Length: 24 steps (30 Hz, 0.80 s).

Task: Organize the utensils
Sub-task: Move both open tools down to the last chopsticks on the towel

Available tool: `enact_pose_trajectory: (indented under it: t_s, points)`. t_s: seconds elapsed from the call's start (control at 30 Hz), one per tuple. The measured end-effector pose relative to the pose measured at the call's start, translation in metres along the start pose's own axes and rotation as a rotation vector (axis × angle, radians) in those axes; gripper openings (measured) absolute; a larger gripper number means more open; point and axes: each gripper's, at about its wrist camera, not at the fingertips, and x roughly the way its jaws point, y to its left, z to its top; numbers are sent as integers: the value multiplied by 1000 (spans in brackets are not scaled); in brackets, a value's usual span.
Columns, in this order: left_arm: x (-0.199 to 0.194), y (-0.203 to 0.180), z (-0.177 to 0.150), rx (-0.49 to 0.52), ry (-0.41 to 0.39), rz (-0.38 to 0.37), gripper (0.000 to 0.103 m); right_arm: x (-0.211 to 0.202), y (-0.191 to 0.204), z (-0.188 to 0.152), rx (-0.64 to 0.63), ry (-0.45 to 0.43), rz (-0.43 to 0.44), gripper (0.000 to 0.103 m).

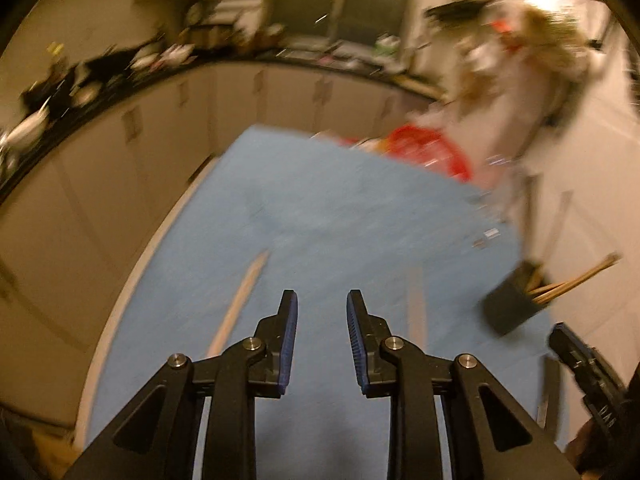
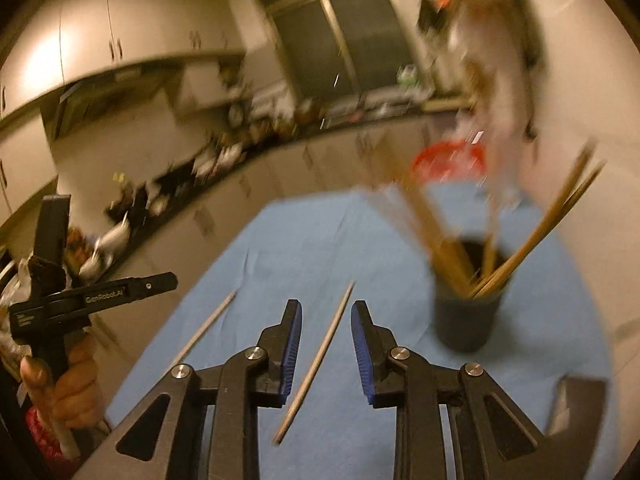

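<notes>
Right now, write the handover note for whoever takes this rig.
Left gripper: open, empty, over the blue cloth.
Right gripper: open, empty; one chopstick lies on the cloth in line with its jaws, not gripped.
Second loose chopstick lies further left on the cloth.
Black cup stands to the right, already holding several chopsticks.
Done: most sticks are in the cup.
Left: pick up the two loose ones and drop them in.

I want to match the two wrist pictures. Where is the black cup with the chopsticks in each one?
Left wrist view: the black cup is at the right edge, low, tilted.
Right wrist view: the black cup is right of centre, beyond the open right gripper.
Shared landmark: the red bowl at the far end of the blue cloth.
</notes>
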Motion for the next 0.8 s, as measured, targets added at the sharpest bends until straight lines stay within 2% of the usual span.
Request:
enact_pose_trajectory:
  t_s: [0.1, 0.27, 0.33, 0.4, 0.53, 0.73, 0.8]
  points:
    - [12, 40, -19, -23, 54, 77, 25, 35, 5, -17, 30, 128, 23, 28]
    - [25, 80, -43, -35, 107, 156, 28, 74, 8, -33, 72, 252, 25, 28]
    - [29, 83, -49, -19, 118, 168, 39, 87, 13, -41, 65, 292, 16, 28]
    - [32, 84, -56, 9, 131, 161, 42, 97, 19, -45, 52, 312, 0, 28]
    - [39, 75, -68, 69, 153, 144, 43, 114, 29, -54, 34, 353, -26, 28]
    - [51, 71, -82, 85, 189, 150, 42, 132, 41, -64, -45, 398, -77, 28]
    - [54, 63, -84, 102, 180, 175, 39, 130, 42, -67, -81, 390, -91, 23]
